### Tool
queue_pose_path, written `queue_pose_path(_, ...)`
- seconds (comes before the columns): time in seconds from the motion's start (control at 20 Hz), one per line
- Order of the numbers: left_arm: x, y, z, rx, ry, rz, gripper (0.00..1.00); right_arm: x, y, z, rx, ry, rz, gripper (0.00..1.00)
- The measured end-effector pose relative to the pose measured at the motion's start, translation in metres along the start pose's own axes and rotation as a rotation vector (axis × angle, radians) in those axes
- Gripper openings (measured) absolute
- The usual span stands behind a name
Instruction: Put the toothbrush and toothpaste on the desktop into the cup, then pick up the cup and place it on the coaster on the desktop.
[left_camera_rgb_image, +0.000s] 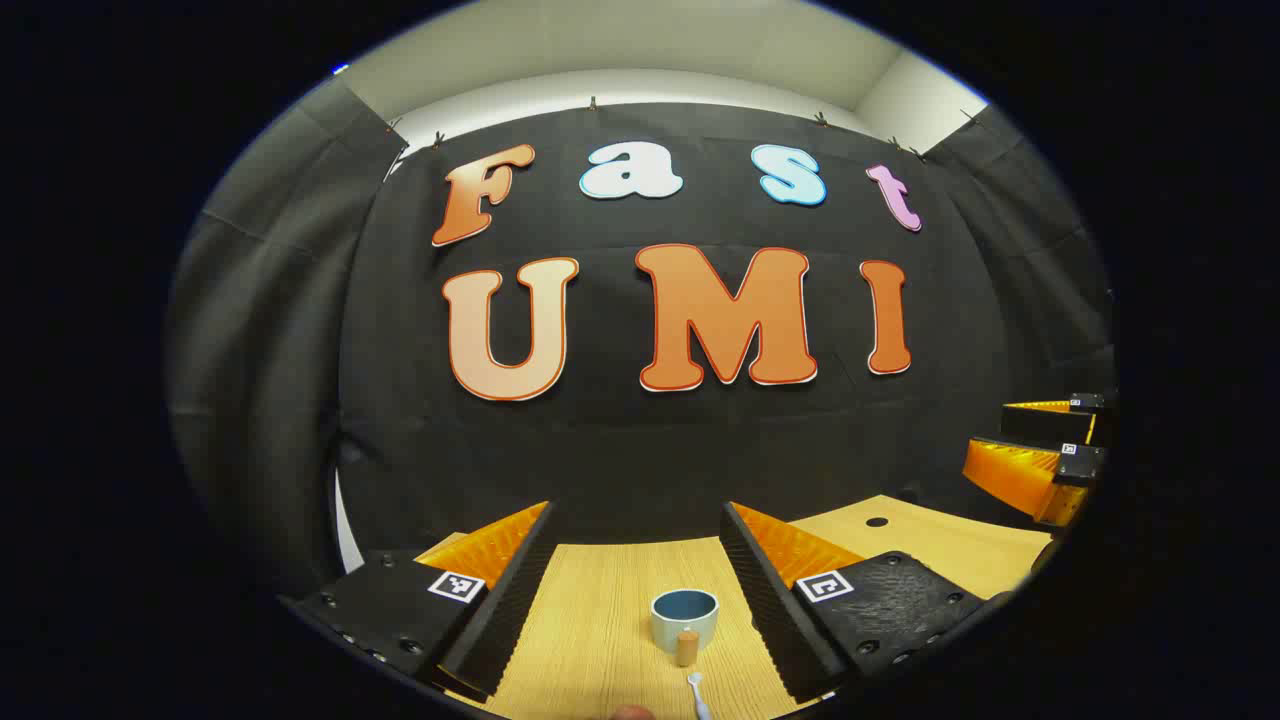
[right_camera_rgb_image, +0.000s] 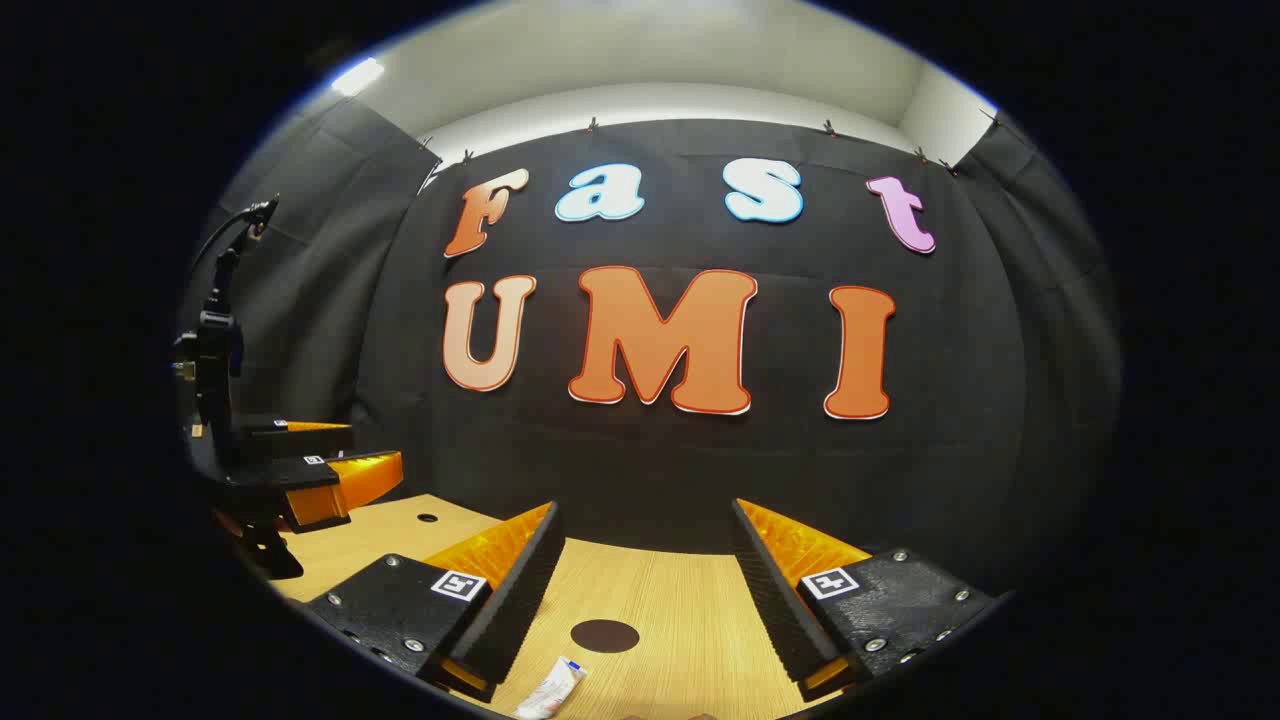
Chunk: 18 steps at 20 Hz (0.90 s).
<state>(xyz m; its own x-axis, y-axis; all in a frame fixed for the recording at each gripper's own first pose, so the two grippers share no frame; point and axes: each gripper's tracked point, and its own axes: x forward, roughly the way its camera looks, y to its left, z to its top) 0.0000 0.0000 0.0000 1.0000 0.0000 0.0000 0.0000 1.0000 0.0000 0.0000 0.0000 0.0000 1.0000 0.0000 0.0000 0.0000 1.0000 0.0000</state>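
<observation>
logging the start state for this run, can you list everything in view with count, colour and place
cup: 1, pale outside and blue inside, upright on the desk ahead of the left tool
small cylinder: 1, tan, standing just in front of the cup
toothbrush: 1, white, head showing at the bottom edge of the left gripper view, nearer than the cup
toothpaste: 1 tube, white with a blue end, lying on the desk at the bottom of the right gripper view
coaster: 1, dark round disc, flat on the desk beyond the toothpaste
desk: 1, light wood, with a small dark hole near its far left
left tool: 1, open, nothing between its fingers
right tool: 1, open, nothing held
</observation>
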Motion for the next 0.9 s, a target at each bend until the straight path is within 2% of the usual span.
queue_pose_path(0.65, 0.010, -0.003, 0.002, -0.006, -0.016, -0.005, 0.97, 0.002, 0.000, 0.007, -0.012, -0.010, 0.003, 0.99)
queue_pose_path(0.9, 0.011, -0.010, -0.012, -0.020, 0.025, -0.023, 0.97, 0.003, 0.006, -0.010, -0.003, 0.037, 0.019, 0.99)
